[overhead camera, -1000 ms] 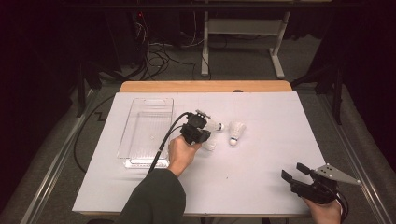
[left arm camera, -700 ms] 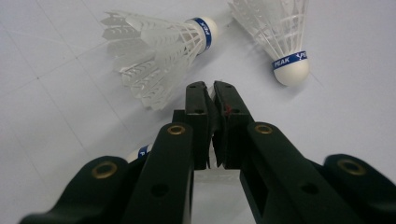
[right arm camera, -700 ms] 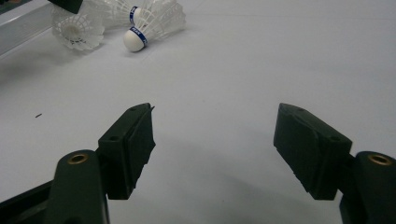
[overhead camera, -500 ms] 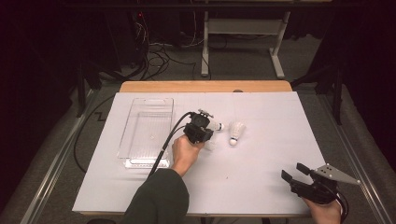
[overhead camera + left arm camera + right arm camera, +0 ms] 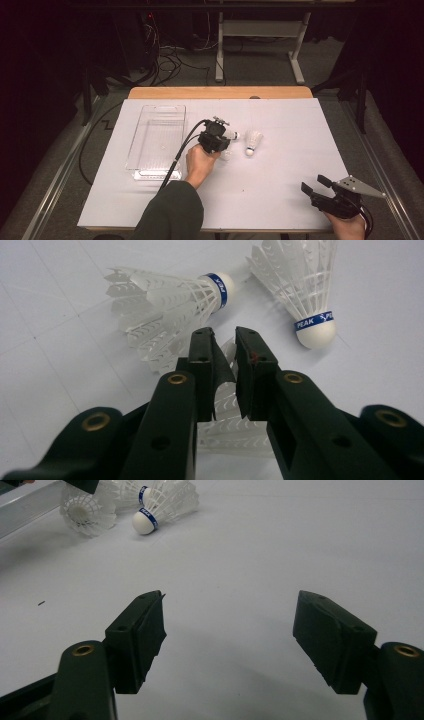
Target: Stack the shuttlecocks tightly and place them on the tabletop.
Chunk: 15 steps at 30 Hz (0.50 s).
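From the high view I see my left gripper at centre frame, low over the white sheet, with three shuttlecocks clustered there. In the left gripper view its jaws stand narrowly apart around the feather skirt of the nearest shuttlecock; they have just been opening, and I see slight gaps between pads and feathers, so the feathers sit between them unpinched. A second shuttlecock lies on its side at upper left of that view, cork toward the right; a third lies at upper right, cork toward the camera, blue band reading PEAK. A clear tray sits left of centre in the high view, just beside my left hand. My right gripper rests at lower right, well apart from the shuttlecocks, jaws spread wide over bare sheet.
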### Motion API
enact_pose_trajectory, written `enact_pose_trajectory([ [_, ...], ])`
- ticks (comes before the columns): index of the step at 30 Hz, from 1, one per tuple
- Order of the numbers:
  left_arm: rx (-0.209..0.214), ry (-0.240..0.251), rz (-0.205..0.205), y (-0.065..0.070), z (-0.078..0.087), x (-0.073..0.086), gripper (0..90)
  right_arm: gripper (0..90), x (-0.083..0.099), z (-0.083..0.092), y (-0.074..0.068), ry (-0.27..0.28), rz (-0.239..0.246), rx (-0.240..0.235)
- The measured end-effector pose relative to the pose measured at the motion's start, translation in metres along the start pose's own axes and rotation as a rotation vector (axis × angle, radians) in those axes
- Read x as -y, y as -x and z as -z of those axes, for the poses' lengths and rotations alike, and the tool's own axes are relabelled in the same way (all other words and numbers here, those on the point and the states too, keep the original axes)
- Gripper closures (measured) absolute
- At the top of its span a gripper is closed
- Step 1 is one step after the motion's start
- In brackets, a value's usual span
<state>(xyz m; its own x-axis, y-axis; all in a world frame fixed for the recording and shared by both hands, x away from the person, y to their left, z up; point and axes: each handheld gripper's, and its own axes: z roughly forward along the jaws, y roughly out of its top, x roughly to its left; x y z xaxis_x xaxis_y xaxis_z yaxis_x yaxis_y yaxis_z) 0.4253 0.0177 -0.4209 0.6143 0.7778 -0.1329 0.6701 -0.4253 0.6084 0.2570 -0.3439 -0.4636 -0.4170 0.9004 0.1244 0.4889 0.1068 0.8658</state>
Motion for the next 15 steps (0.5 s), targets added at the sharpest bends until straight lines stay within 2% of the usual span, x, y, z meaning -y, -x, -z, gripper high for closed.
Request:
enact_pose_trajectory([
  [15, -0.004, 0.005, -0.016, -0.0012, -0.0002, 0.0003, 70.9, 29.5, 0.0001, -0.0001, 0.0002, 0.000, -0.001, -0.001],
])
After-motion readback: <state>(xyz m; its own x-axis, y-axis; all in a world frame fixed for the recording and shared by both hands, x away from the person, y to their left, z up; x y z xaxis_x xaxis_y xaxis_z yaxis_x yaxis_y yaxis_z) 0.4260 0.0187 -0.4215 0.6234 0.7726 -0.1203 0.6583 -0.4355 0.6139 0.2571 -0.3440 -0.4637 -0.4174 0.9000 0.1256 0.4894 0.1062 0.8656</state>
